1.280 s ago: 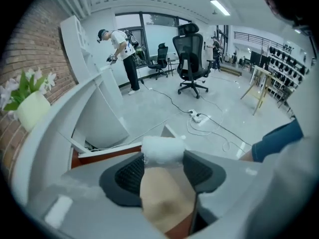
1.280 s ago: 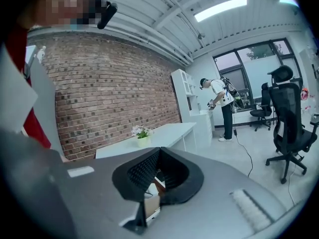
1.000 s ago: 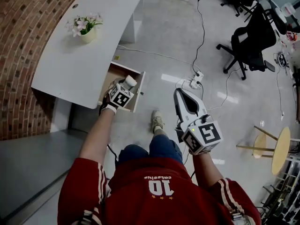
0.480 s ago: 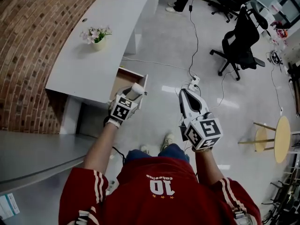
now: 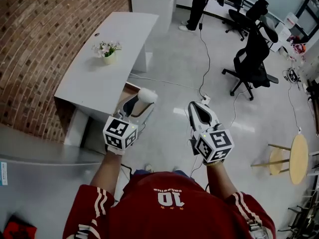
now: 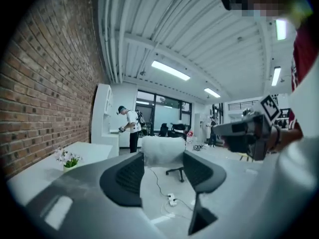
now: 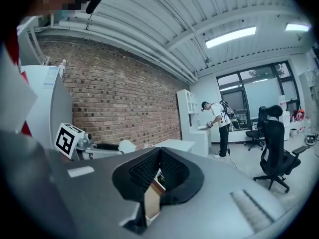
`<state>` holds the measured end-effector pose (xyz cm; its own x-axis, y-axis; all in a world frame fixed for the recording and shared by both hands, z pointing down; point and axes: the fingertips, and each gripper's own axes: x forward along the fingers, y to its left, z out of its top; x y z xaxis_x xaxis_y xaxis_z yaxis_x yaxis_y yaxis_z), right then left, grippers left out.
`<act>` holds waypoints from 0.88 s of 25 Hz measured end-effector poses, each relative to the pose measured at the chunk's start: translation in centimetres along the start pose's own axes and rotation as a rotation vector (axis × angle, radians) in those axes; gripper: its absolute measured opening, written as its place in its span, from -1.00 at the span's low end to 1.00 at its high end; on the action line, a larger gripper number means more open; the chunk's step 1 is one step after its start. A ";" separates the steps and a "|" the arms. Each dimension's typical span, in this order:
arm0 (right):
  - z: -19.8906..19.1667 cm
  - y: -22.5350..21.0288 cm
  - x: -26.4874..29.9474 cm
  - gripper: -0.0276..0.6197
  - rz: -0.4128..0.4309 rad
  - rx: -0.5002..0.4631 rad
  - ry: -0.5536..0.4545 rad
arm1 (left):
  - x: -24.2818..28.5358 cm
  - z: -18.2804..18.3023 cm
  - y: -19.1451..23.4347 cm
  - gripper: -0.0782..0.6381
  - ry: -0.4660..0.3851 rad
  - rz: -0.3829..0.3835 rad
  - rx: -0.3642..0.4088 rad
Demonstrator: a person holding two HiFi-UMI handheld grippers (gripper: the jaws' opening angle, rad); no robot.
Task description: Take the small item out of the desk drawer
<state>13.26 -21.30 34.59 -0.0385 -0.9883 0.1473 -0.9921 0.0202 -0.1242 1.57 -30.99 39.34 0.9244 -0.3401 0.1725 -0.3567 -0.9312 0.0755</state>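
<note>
A small white cylindrical item point(image 5: 146, 95) is clamped between the jaws of my left gripper point(image 5: 138, 101), which hangs in the air above the open wooden drawer point(image 5: 128, 90) of the white desk point(image 5: 99, 68). In the left gripper view the white item point(image 6: 160, 151) sits between the two dark pads point(image 6: 124, 176), held off the floor. My right gripper point(image 5: 197, 108) floats over the floor to the right of the drawer. Its jaws are shut with nothing in them point(image 7: 159, 167). The left gripper point(image 7: 99, 146) and the item point(image 7: 126, 146) also show in the right gripper view.
A pot of flowers point(image 5: 106, 51) stands on the desk. A brick wall point(image 5: 40, 44) runs along the left. A power strip point(image 5: 204, 100) with cables lies on the floor. Black office chairs point(image 5: 253, 59), a round wooden table point(image 5: 298, 158) and a standing person point(image 5: 199, 1) are further off.
My left gripper has risen out of the drawer with the white item in it and come back toward me. The right gripper has stayed about where it was.
</note>
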 end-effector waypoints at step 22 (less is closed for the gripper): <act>4.0 0.1 -4.2 -0.92 0.141 -0.042 -0.077 | -6.0 9.0 -7.3 -0.06 -0.235 0.220 0.124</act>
<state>13.79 -17.73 30.04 -0.1699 -0.9839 0.0554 -0.9817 0.1641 -0.0971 -0.15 -23.30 28.88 0.8383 -0.5419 -0.0607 -0.5450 -0.8363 -0.0606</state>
